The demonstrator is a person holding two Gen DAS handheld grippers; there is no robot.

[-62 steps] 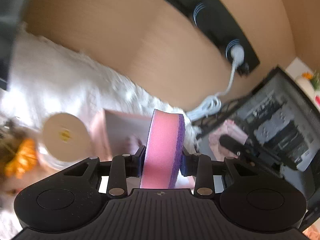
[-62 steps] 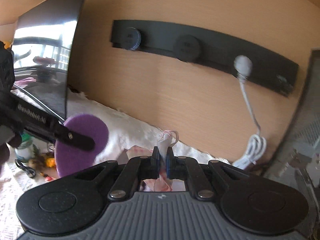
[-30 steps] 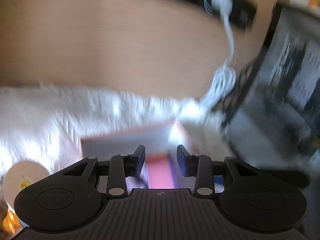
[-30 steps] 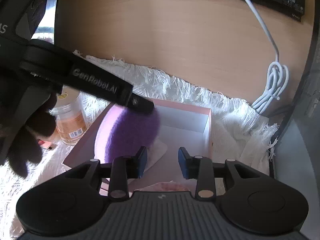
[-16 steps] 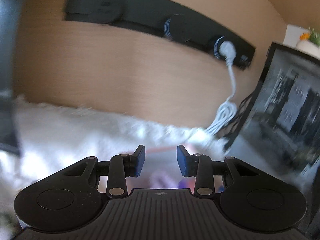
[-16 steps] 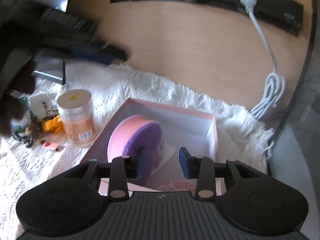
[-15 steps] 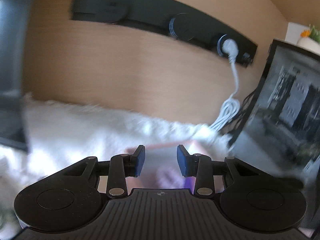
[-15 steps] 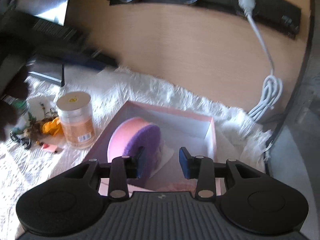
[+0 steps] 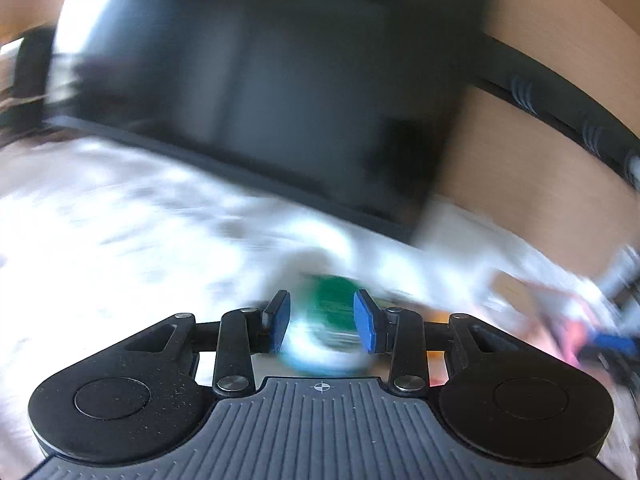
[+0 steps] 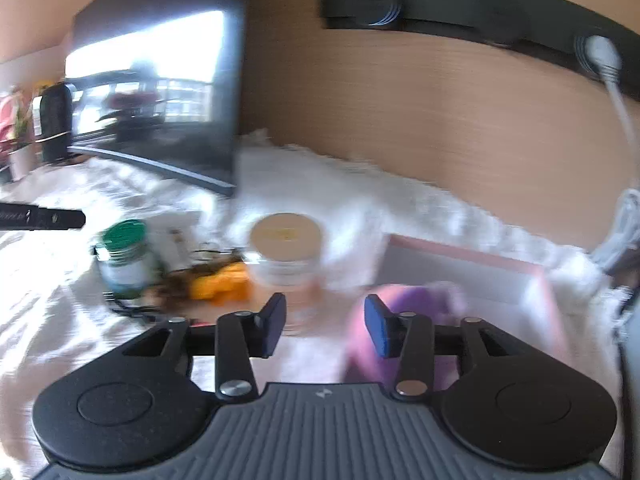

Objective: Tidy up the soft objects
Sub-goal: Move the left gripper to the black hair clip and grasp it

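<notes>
- Left wrist view: the left gripper [image 9: 322, 316] has its blue pads spread with nothing between them; two seconds ago it pinched the pink-and-purple sponge, which is gone from its grasp.
- It has swung away from the box and now points low over the white fluffy cloth [image 9: 120, 232] at a blurred green-lidded jar [image 9: 332, 300], centre frame, under the dark monitor [image 9: 248, 92].
- Right wrist view: the right gripper [image 10: 325, 326] is spread wide and empty, where earlier it was nearly closed.
- The sponge [image 10: 404, 304] stands on edge inside the pink box [image 10: 472, 260], lower right, just behind the right pad.
- Left of the box sit a clear jar with a tan lid [image 10: 286, 248], orange dried flowers [image 10: 224, 284] and the green-lidded jar [image 10: 124, 256].
</notes>
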